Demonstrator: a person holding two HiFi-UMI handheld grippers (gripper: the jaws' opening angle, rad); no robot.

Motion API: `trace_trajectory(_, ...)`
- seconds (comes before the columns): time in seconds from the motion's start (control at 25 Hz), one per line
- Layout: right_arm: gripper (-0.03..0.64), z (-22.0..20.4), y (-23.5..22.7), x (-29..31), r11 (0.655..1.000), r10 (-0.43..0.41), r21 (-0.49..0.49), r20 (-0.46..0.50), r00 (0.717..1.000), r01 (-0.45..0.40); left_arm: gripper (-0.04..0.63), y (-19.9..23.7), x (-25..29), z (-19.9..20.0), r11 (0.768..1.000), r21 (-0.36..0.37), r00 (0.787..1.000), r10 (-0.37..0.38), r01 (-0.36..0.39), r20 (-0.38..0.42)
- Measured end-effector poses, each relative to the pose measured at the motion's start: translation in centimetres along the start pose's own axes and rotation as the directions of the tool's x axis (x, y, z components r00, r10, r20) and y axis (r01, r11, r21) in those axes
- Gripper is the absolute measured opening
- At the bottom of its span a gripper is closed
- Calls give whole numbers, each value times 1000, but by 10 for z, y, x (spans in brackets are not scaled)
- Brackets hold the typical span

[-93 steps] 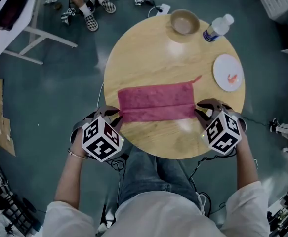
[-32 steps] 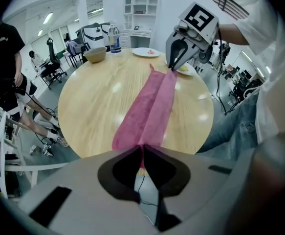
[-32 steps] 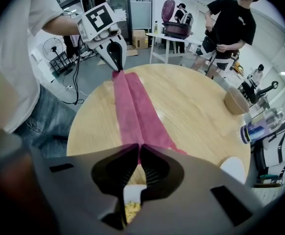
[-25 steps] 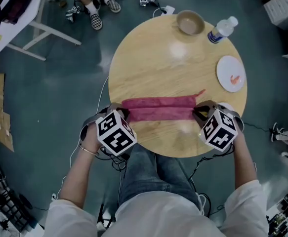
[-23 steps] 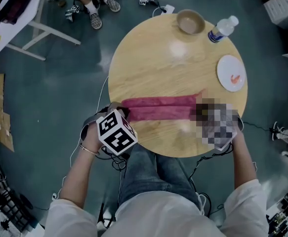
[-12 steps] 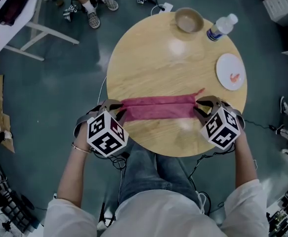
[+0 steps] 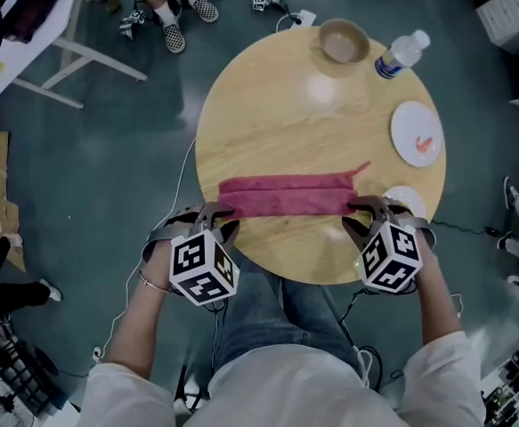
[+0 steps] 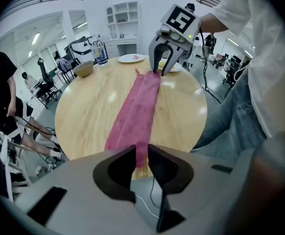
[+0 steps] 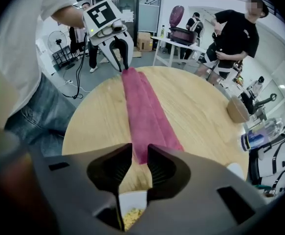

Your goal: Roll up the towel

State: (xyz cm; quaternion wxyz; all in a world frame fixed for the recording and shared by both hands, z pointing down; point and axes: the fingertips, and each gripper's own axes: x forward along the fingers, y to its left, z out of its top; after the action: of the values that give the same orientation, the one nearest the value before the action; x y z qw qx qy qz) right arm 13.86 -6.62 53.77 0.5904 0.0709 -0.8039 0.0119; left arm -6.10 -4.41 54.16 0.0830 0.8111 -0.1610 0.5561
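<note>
The left gripper [image 8: 142, 150] has its jaws a narrow gap apart, having just been opening. The near end of the towel [image 7: 286, 196] shows in that gap at the table's edge, but the pads do not clamp it. The right gripper [image 9: 140, 148] also has its jaws slightly apart, a little wider, and they too have just been opening. The towel's other end lies just ahead of them, flat on the wood and unheld. Below these jaws sits a small white dish [image 9: 132, 198] with something yellow in it.

In the head view both grippers point steeply down, one at each end of the towel, each with its marker cube towards the camera. The towel is dark pink and folded into a long narrow strip with a crease along its length. It lies across the near half of the round wooden table [image 7: 286, 114], running left to right between the two grippers. A small corner sticks up at its far right end.

Farther out, near the table's far edge, a tan bowl [image 7: 344, 41] stands beside a clear water bottle [image 7: 400, 53] lying on its side. A white plate [image 7: 406, 118] with an orange-red smear sits near the right rim, well apart from the towel.

The person wears a white shirt and jeans. Beyond the table, cables and another person's sneakered feet [image 7: 166, 36] lie on the grey-green floor.
</note>
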Motion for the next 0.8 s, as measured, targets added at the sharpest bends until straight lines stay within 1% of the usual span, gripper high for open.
trace_trajectory(0.24, 103, -3, 3, 12, 999, -1, -45, -23, 1000, 0, 80, 2, 15, -9, 1000, 6, 999, 23, -23, -23)
trace_trajectory(0.48, 103, -7, 3, 20, 999, -1, -53, -35, 999, -1, 91, 0, 24, -10, 1000, 11, 999, 10, -10, -36)
trace_trajectory(0.6, 77, -7, -1, 22, 998, -19, -55, -36, 999, 17, 88, 1, 26, -11, 1000, 16, 999, 17, -16, -40)
trace_trajectory(0.68, 69, -7, -2, 23, 998, -28, -56, -37, 999, 25, 73, 3, 27, -11, 1000, 15, 999, 25, -24, -42)
trace_trajectory(0.8, 54, -7, -2, 24, 998, -35, -46, -39, 999, 34, 59, 4, 28, -11, 1000, -4, 999, 27, -27, -42)
